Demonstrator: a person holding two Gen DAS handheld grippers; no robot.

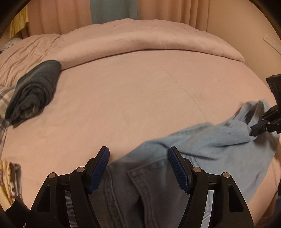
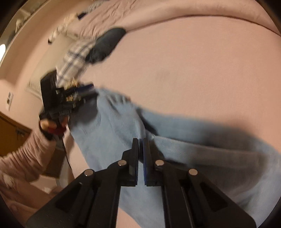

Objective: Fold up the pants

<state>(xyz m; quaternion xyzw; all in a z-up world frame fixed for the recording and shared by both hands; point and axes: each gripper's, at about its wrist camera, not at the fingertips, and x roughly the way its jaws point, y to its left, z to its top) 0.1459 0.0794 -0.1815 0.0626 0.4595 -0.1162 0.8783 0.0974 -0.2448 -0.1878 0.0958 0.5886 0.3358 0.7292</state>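
Light blue jeans (image 1: 202, 149) lie crumpled on the pink bed sheet (image 1: 131, 96), waistband and back pocket (image 1: 145, 178) nearest the left camera. My left gripper (image 1: 138, 152) is open, its blue-padded fingers standing apart over the waistband area without pinching it. My right gripper (image 2: 140, 143) is shut on a fold of the jeans (image 2: 193, 157); it also shows in the left wrist view (image 1: 252, 128) at the far right, pinching the cloth. The left gripper appears blurred in the right wrist view (image 2: 87, 93) at the jeans' far edge.
A folded dark garment (image 1: 35, 89) lies at the left of the bed by a plaid cloth (image 2: 73, 59). A rolled pink duvet (image 1: 140, 38) runs along the back. Curtains (image 1: 166, 10) hang behind. A person's sleeve (image 2: 22, 157) is at the left.
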